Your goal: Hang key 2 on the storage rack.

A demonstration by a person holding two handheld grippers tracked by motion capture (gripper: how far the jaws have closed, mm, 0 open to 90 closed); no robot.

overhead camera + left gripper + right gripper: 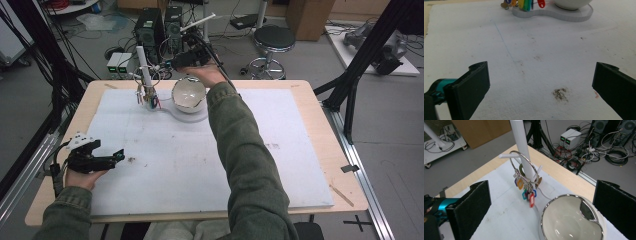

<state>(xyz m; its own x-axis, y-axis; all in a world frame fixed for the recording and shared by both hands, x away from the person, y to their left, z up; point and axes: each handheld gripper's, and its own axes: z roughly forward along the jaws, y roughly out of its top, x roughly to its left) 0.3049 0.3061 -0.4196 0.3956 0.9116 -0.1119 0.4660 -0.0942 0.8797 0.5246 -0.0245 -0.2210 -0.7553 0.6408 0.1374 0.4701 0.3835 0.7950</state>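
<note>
The large metal key ring with coloured tags [525, 173] hangs on the white post's peg [521, 150], beside the white bowl [571, 220], so it stays reachable. Your right gripper [541, 202] faces it, fingers apart, empty. Your left gripper [541, 85] waits, fingers apart, over the table [536, 50].

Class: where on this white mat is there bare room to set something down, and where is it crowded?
Bare: the white foam mat between the left tool and the green sleeve, and right of that sleeve. Crowded: the far edge, around the white bowl and white post with key ring.
</note>
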